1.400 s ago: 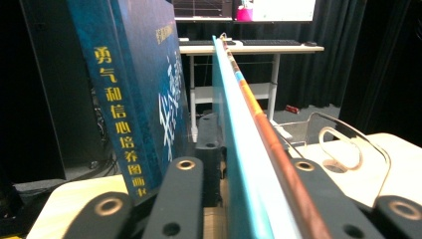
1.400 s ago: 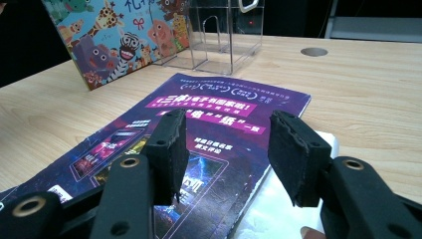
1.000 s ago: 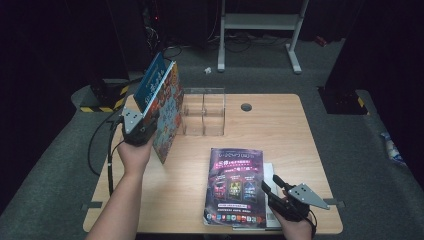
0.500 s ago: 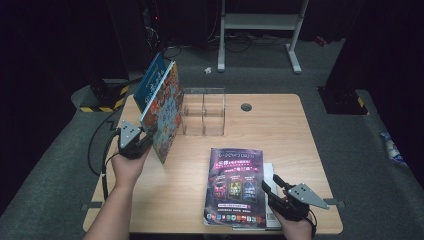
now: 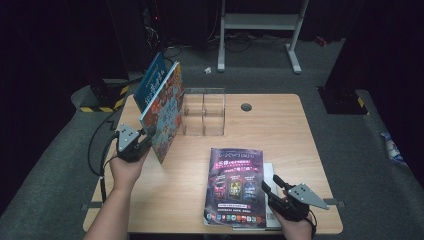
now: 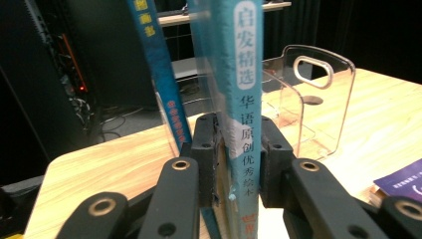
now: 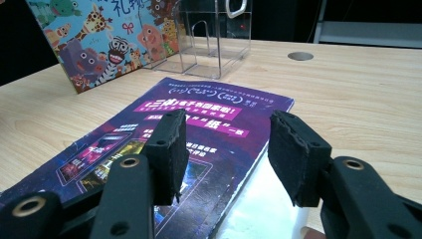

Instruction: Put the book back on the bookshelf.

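Pinching the spine of a picture book point(image 6: 242, 129), the left gripper point(image 5: 134, 143) has its jaws pressed on it at the bench's point(image 5: 280, 122) nine o'clock side, the book standing tilted against a blue book point(image 5: 149, 81) beside a clear holder point(image 5: 204, 112). At five o'clock the right gripper point(image 7: 226, 149) hovers, jaws spread, over a purple magazine point(image 5: 235, 185).

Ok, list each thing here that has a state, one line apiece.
Left tool: shut on the picture book's spine.
Right tool: open, above the purple magazine, gripping nothing.
Picture book: standing on edge, tilted, closed.
Blue book: leaning behind the picture book, closed.
Clear holder: upright, the compartments that show are empty.
Purple magazine: lying flat, closed, cover up.
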Motion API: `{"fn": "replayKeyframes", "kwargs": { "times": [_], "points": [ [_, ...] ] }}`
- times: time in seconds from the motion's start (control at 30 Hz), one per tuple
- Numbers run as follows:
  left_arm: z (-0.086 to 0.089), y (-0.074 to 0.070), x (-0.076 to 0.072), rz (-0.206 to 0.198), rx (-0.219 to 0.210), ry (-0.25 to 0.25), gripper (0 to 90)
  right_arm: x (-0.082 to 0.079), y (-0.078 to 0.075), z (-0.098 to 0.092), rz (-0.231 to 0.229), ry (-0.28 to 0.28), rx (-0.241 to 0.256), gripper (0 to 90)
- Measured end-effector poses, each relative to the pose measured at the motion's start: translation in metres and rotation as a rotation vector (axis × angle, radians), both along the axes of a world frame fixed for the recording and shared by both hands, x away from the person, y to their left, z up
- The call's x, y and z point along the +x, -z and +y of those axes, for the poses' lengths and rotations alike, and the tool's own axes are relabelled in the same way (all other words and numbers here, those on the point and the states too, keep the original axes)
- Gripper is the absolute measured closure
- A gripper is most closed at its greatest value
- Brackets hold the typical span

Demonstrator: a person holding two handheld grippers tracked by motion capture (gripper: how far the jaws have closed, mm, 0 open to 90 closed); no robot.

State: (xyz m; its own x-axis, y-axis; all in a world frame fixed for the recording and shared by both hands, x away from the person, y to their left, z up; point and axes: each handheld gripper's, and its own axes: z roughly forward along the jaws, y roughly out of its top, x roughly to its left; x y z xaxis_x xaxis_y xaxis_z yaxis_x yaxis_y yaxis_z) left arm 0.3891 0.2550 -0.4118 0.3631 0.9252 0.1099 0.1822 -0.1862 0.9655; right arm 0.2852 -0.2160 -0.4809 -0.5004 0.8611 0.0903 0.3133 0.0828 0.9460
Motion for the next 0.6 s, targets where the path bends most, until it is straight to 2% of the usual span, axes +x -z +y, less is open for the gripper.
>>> {"fn": "replayKeyframes", "kwargs": {
  "times": [0.03,0.27,0.47,0.6],
  "points": [
    [-0.0013,-0.0007,0.0003,0.001,0.001,-0.007,74.5,-0.0001,0.0,-0.0002,0.0,0.0,0.0,49.2],
    [-0.0006,0.0007,0.0013,0.02,-0.106,-0.087,80.2,-0.0011,-0.0002,-0.0002,-0.002,-0.003,-0.002,49.2],
    [-0.0026,0.003,-0.0006,0.021,-0.165,-0.142,80.8,-0.0015,-0.0003,-0.0008,-0.001,0.001,0.0,49.2],
    [-0.0059,0.0024,-0.0006,0.019,-0.166,-0.152,80.8,-0.0013,0.0001,0.0002,0.0,-0.003,-0.001,49.2]
  ]
}}
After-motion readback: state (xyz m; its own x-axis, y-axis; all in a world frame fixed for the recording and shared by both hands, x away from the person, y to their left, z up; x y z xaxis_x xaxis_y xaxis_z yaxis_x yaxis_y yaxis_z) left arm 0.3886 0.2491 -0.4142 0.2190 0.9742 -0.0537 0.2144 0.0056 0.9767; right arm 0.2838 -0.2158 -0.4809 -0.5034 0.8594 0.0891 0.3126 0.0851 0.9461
